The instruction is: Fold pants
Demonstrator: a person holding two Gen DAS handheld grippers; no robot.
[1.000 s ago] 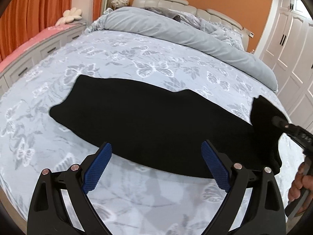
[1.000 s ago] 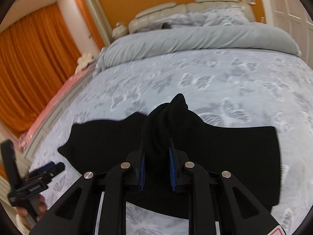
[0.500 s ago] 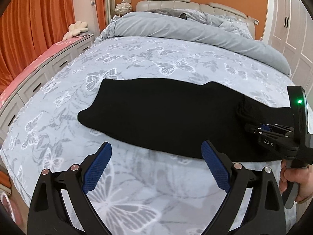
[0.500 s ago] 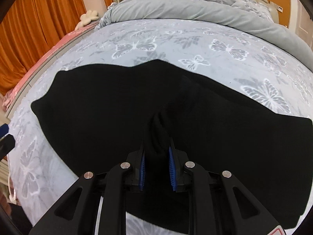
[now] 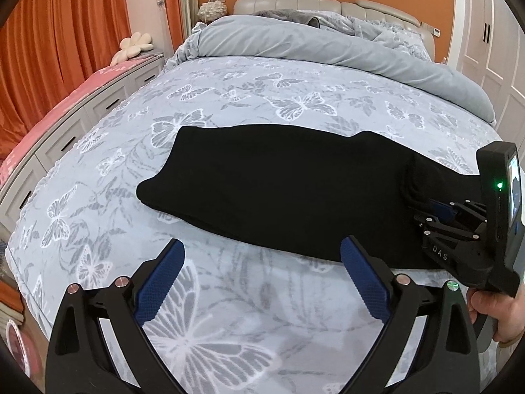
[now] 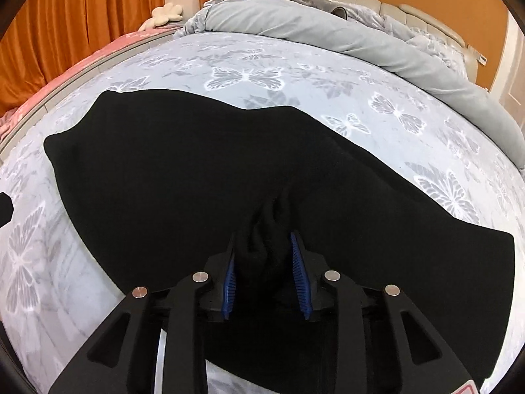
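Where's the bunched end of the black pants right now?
In the right wrist view it sits between the right tongs, whose jaws are opening, low on the black pants spread across the butterfly bedspread.

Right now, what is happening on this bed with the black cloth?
A person is folding black pants on a bed with a butterfly-print cover, holding a gripper in each hand. The right gripper has a bunch of the fabric between its jaws, which are opening, so it seems to be letting go of a fold laid onto the pants. The left gripper hangs open and empty over the cover, just short of the pants' near edge.
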